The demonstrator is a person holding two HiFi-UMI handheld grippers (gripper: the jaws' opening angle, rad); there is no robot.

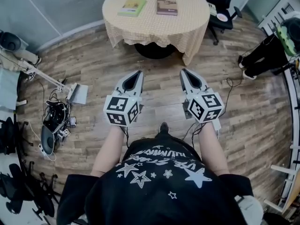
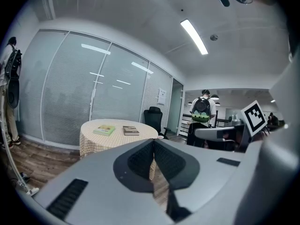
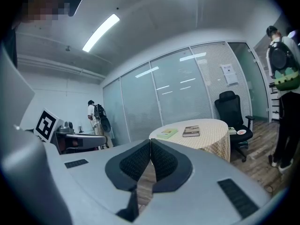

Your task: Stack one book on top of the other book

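Observation:
A green book and a brown book lie side by side, apart, on a round table with a checked cloth. The same pair shows far ahead in both gripper views: green book, brown book. My left gripper and right gripper are held over the wooden floor, well short of the table, side by side. Both are shut with nothing between the pads.
A black office chair stands right of the table. Cables and gear lie on the floor at left, bags at right. A person with a backpack stands farther off. Glass partitions run behind the table.

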